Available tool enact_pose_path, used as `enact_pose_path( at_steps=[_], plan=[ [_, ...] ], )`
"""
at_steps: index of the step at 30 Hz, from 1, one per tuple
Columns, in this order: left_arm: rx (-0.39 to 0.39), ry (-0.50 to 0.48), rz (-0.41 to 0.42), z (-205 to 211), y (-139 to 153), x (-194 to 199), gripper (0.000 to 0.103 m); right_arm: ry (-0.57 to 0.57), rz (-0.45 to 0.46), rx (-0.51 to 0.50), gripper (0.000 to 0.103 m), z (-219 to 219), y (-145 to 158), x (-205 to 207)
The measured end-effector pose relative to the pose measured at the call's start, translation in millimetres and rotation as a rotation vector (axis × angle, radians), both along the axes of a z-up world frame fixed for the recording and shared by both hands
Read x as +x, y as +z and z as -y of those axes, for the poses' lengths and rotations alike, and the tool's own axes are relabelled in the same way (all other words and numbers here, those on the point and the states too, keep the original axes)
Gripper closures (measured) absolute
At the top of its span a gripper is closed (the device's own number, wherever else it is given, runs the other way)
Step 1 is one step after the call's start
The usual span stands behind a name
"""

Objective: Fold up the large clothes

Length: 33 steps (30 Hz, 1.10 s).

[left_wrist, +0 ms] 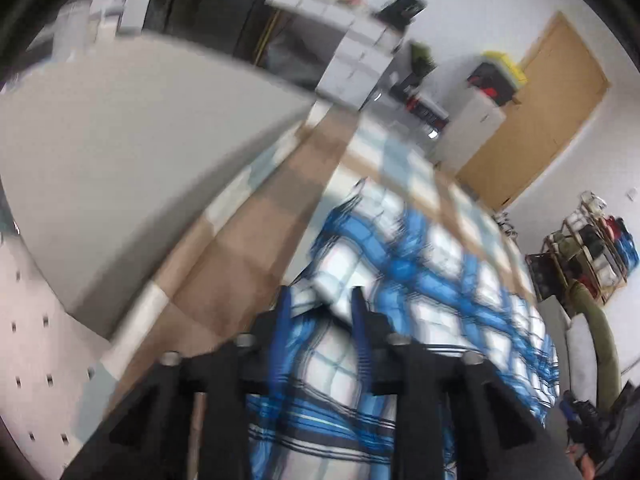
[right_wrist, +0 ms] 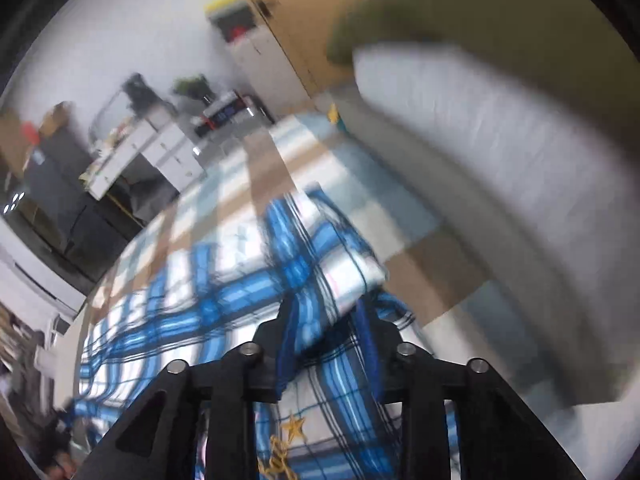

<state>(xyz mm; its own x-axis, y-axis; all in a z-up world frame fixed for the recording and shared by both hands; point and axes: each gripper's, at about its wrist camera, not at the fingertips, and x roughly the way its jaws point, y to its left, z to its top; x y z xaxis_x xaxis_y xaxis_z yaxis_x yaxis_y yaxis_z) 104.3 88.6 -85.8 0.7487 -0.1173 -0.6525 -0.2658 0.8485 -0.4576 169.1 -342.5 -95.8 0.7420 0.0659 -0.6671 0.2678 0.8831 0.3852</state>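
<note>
A large blue-and-white plaid garment [left_wrist: 420, 280] lies spread on a beige and pale-blue checked sheet [left_wrist: 248, 248]. My left gripper [left_wrist: 320, 300] has a raised fold of it between its blue pads, which stand a little apart and hold the bunched cloth. In the right wrist view the same garment [right_wrist: 224, 292] shows a gold star [right_wrist: 294, 426] near the bottom. My right gripper [right_wrist: 326, 312] grips another lifted, doubled-over edge in the same way, with shadow under the fold. Both views are blurred by motion.
A grey padded edge [left_wrist: 140, 160] [right_wrist: 500, 152] runs along the sheet [right_wrist: 400, 208]. An olive sleeve [right_wrist: 460, 8] [left_wrist: 600, 332] hangs nearby. A white drawer unit [left_wrist: 352, 60], a wooden door [left_wrist: 540, 112] and a loaded rack [left_wrist: 592, 248] stand beyond.
</note>
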Motion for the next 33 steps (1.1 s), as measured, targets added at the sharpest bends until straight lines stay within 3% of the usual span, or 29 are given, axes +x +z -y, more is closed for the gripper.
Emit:
enact_pose_path(
  at_steps=[4,6,8,11,14,17,22,26,30,33],
  plan=[
    [0.030,-0.218,0.100,57,34,8,0.055,0.120,0.095,-0.006,0.062,-27,24,-5],
    [0.055,-0.376,0.129,101,36,18,0.046,0.247,0.083,0.008,0.057,-60,24,12],
    [0.117,-0.510,0.096,143,17,31,0.046,0.359,0.034,0.018,0.057,-90,14,28],
    [0.209,-0.584,-0.026,171,-21,44,0.046,0.496,-0.042,-0.053,0.055,-134,-12,42],
    [0.223,-0.586,-0.094,167,-50,45,0.047,0.535,-0.140,-0.197,0.050,-150,-42,45],
    [0.260,-0.613,-0.065,167,-51,38,0.047,0.543,-0.121,-0.254,0.045,-141,-49,36],
    [0.264,-0.621,-0.064,165,-49,34,0.046,0.481,-0.095,-0.230,0.042,-110,-36,32],
    [0.232,-0.607,-0.062,155,-41,24,0.046,0.377,-0.138,-0.218,0.042,-80,-30,33],
    [0.226,-0.510,-0.052,132,-32,14,0.046,0.296,-0.112,-0.177,0.038,-49,-17,19],
    [0.217,-0.446,-0.113,121,-43,26,0.046,0.227,-0.150,-0.105,0.038,-31,-20,27]
  ],
)
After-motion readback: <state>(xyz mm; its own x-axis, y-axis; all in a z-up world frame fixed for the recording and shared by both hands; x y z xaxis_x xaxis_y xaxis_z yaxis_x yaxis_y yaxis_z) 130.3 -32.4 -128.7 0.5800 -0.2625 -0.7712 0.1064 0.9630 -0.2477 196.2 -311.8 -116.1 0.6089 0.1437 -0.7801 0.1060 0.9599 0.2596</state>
